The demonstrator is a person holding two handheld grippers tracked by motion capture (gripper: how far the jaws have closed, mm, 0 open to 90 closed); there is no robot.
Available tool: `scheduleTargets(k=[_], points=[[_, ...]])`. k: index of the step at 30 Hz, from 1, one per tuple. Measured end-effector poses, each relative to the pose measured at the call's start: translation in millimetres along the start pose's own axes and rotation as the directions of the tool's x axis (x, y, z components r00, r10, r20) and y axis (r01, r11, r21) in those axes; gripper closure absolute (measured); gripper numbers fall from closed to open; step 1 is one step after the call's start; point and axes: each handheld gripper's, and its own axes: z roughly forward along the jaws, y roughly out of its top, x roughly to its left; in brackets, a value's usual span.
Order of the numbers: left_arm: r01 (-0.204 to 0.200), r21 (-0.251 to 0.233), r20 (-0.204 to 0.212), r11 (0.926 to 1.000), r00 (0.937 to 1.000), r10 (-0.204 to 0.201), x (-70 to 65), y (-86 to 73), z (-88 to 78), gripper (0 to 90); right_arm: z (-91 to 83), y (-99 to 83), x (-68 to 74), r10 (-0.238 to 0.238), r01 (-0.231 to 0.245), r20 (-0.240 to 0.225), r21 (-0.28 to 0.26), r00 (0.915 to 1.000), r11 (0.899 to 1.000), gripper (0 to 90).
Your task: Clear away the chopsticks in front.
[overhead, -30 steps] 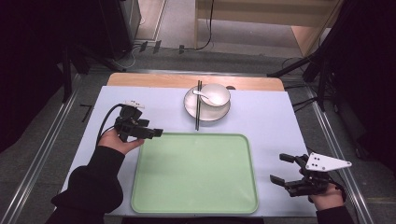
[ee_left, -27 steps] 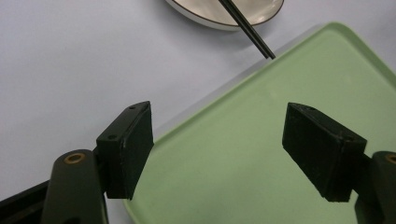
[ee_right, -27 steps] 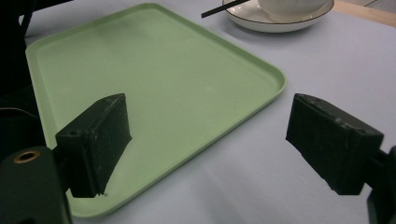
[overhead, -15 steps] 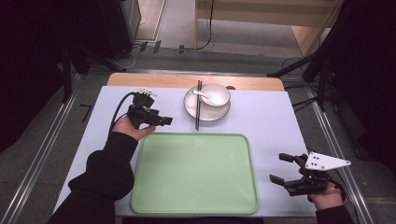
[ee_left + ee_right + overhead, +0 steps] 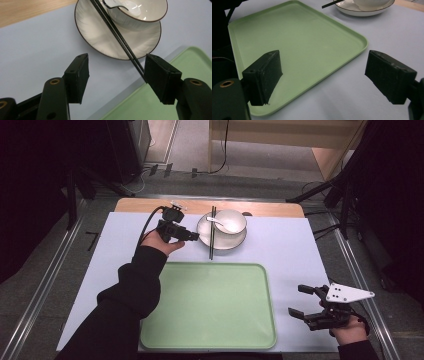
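Chopsticks [image 5: 211, 234] are lying across the plate [image 5: 221, 238], long axis running front to back; left gripper [image 5: 192, 237] and right gripper [image 5: 301, 301] are gaping wide, empty.

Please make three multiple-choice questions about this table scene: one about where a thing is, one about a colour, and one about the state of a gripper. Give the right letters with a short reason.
1. Where do the chopsticks lie?
A. across the plate's left side
B. inside the tray
C. beside the right gripper

2. What colour is the tray?
A. blue
B. light green
C. red

3. How is the left gripper?
A. shut on the spoon
B. shut on nothing
C. open

Answers:
1 A: the high view shows them resting over the plate, beside the bowl.
2 B: both the high view and the right gripper view show pale green.
3 C: the left gripper view shows its jaws wide apart with nothing between them.
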Motion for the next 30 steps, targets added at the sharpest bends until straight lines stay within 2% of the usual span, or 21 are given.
scheduleTargets(k=[2, 6, 8, 11, 13, 17, 22, 27, 30], points=[[0.019, 0.011, 0.010, 0.9998, 0.9998, -0.019, -0.5, 5.9, 9.0, 37.7, 0.7, 0.7, 0.4, -0.007, 0.007, -0.001, 0.001, 1.0000, 1.000, 14.7], [-0.002, 0.016, -0.007, 0.9999, 1.0000, 0.002, -6.8, 12.6, 26.2, 37.7, 0.1, 0.9, 2.1, -0.012, 0.012, -0.012, 0.000, 0.9999, 1.000, 14.7], [0.018, 0.011, -0.004, 0.9998, 0.9998, -0.018, -10.0, 13.9, 35.0, 38.1, -0.1, 0.7, 2.0, -0.012, 0.012, -0.011, -0.001, 0.9999, 1.000, 14.7], [0.003, 0.015, -0.048, 0.9999, 0.9989, -0.003, -14.8, 14.1, 46.8, 41.9, -0.1, 0.5, 2.1, -0.009, 0.009, -0.013, -0.001, 0.9999, 1.000, 14.7], [0.014, 0.019, -0.065, 0.9997, 0.9978, -0.013, -15.9, 14.3, 53.7, 44.4, -0.1, 0.4, 2.4, -0.009, 0.009, -0.015, 0.000, 0.9998, 1.000, 14.7], [0.014, 0.012, -0.083, 0.9998, 0.9965, -0.013, -16.0, 14.3, 63.5, 47.0, -0.7, 0.3, 2.5, -0.012, 0.012, -0.016, -0.003, 0.9998, 1.000, 14.7], [0.048, 0.016, -0.078, 0.9987, 0.9959, -0.047, -14.4, 14.6, 72.4, 54.8, -0.9, 0.0, 2.5, -0.011, 0.011, -0.021, -0.005, 0.9997, 1.000, 14.7], [0.064, 0.035, -0.067, 0.9973, 0.9959, -0.061, -16.4, 13.9, 81.5, 58.7, -1.1, -0.1, 2.7, -0.011, 0.011, -0.024, -0.006, 0.9997, 1.000, 14.7], [0.063, 0.054, -0.085, 0.9965, 0.9947, -0.059, -17.6, 12.9, 86.5, 61.0, -1.6, -0.3, 2.9, -0.012, 0.012, -0.023, -0.007, 0.9997, 1.000, 14.7]])
